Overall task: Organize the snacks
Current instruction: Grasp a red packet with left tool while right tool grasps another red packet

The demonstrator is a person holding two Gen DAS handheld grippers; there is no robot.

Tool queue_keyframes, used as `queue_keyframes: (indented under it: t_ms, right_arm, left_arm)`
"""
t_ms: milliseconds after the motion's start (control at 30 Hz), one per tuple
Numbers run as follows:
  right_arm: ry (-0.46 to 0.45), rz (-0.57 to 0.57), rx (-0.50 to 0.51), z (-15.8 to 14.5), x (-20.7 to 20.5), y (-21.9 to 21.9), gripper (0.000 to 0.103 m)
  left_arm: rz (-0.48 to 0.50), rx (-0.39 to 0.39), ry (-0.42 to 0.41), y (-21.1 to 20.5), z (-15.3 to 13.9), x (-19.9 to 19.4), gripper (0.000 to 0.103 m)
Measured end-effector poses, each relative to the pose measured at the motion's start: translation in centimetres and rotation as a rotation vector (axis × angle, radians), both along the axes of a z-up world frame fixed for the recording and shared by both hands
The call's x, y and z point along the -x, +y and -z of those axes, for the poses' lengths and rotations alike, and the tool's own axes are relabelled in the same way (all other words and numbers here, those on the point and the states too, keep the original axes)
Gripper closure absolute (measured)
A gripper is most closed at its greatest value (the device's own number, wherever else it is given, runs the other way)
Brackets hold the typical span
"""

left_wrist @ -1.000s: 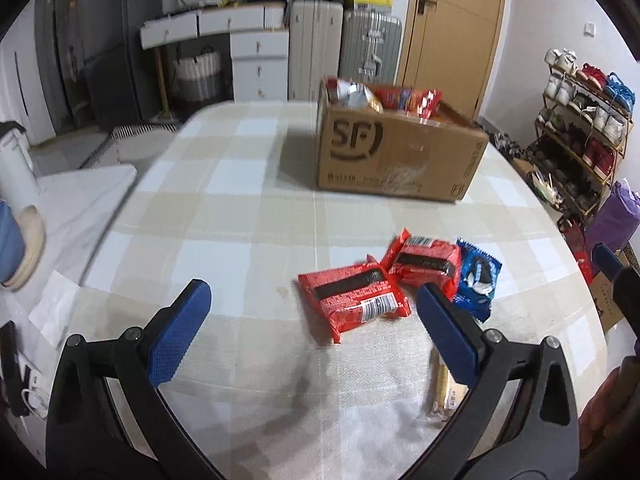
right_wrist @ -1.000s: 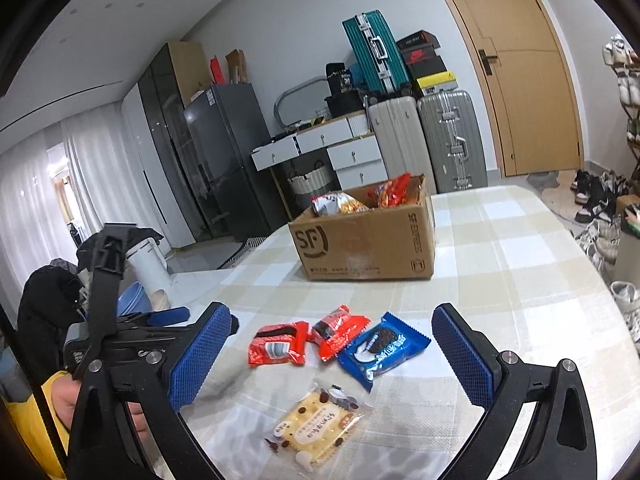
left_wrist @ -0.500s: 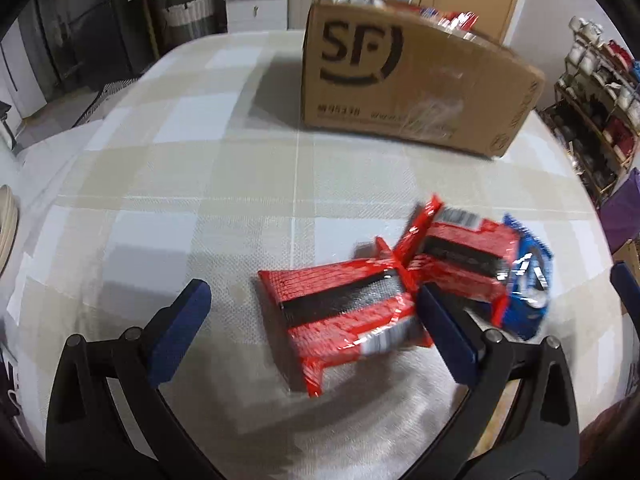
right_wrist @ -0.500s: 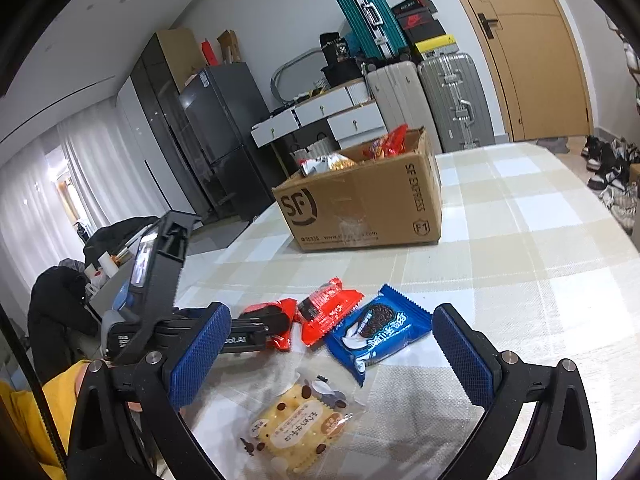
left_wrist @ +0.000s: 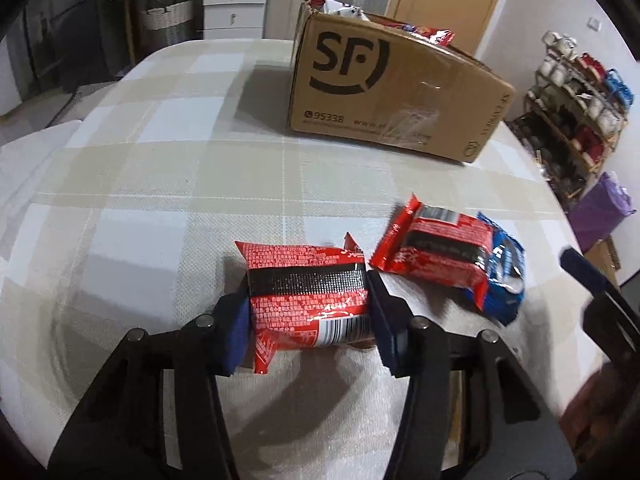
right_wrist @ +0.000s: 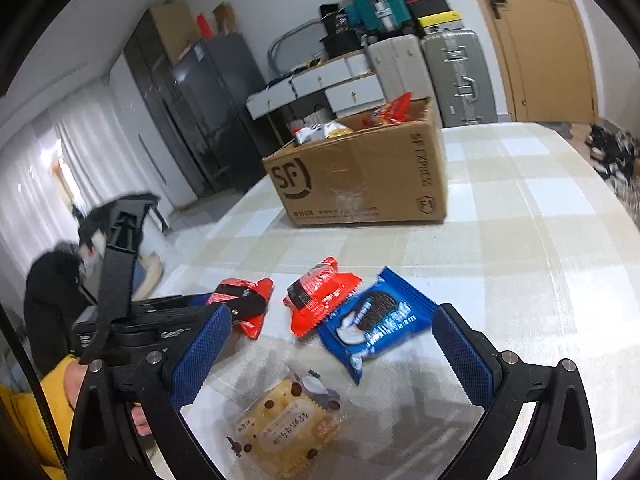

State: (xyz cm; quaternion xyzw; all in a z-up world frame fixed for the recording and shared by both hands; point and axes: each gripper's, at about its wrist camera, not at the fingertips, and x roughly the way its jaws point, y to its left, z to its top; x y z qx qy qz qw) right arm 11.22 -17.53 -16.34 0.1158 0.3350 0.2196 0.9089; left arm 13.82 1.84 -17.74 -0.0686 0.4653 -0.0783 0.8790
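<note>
On the checked tablecloth (left_wrist: pixel 160 184), listed by size:

- SF cardboard box (left_wrist: pixel 384 92), twelve o'clock, open-topped, already stocked with packets; presumably the destination.
- Left gripper (left_wrist: pixel 308 316), six o'clock: jaws have just been closing and now pinch the red snack packet (left_wrist: pixel 306 284) across its width, packet on the cloth, likely for lifting boxward.
- Right gripper (right_wrist: pixel 324 352): jaws spread wide, empty, hovering above the loose snacks, probably choosing.
- Blue cookie packet (right_wrist: pixel 372 320), between those jaws.
- Second red packet (right_wrist: pixel 320 292), eleven o'clock of the blue, overlapping it.
- Clear-wrapped chocolate-chip cake (right_wrist: pixel 284 424), six o'clock.
</note>
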Motion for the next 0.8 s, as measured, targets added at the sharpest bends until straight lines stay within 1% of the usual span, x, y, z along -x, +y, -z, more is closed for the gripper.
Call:
queue_keyframes:
  t_ms: [167,300,367,400,433,467,500,533,567,600,633,667,700,733,767,800]
  right_arm:
    - [-0.012,-0.11,0.167,-0.8,-2.4,3.4,0.001]
    - [-0.021,-0.187,0.303,-0.5,-4.5,6.4,0.001]
    - [-0.002,-0.218,0.363,0.1,-5.5,7.5,0.001]
    - [0.011,-0.233,0.395,0.5,-6.0,8.0,0.004]
    - [0.018,-0.243,0.411,0.8,-6.3,8.4,0.006]
    - [0.031,-0.258,0.419,1.3,-6.9,8.6,0.011]
    - [0.053,-0.274,0.421,1.7,-7.4,8.7,0.018]
    - [0.08,-0.29,0.428,2.3,-7.9,8.8,0.022]
    - [0.113,-0.301,0.44,2.8,-8.4,9.0,0.03]
    - [0.135,-0.309,0.446,3.3,-8.7,9.1,0.032]
    - [0.156,-0.317,0.453,3.9,-9.0,9.2,0.033]
    - [0.145,-0.313,0.459,4.0,-9.1,9.3,0.036]
    - [0.137,-0.314,0.454,3.9,-9.1,9.3,0.048]
    - [0.143,-0.321,0.445,3.9,-9.1,9.4,0.049]
    - [0.142,-0.318,0.441,3.8,-9.2,9.4,0.056]
    - [0.142,-0.318,0.425,3.7,-9.2,9.3,0.056]
  left_arm:
    - [0.015,0.044,-0.038,1.2,-0.8,1.4,0.055]
    - [-0.004,0.091,-0.051,3.2,-1.6,2.4,0.055]
    - [-0.017,0.104,-0.059,4.2,-1.9,2.8,0.055]
    - [-0.023,0.113,-0.064,4.8,-2.1,3.1,0.055]
    - [-0.027,0.121,-0.066,5.3,-2.2,3.4,0.055]
    - [-0.034,0.129,-0.067,5.9,-2.3,3.6,0.055]
    - [-0.04,0.135,-0.067,6.4,-2.3,3.8,0.055]
    - [-0.044,0.14,-0.068,6.8,-2.3,3.9,0.055]
    - [-0.051,0.146,-0.07,7.3,-2.3,4.1,0.055]
    - [-0.057,0.149,-0.071,7.7,-2.3,4.2,0.055]
    - [-0.063,0.155,-0.071,8.0,-2.3,4.3,0.055]
    - [-0.067,0.158,-0.07,8.2,-2.3,4.4,0.055]
    - [-0.068,0.16,-0.069,8.3,-2.2,4.4,0.055]
    - [-0.069,0.159,-0.07,8.5,-2.3,4.5,0.055]
    - [-0.071,0.16,-0.072,8.4,-2.2,4.6,0.055]
    - [-0.071,0.161,-0.072,8.5,-2.3,4.7,0.055]
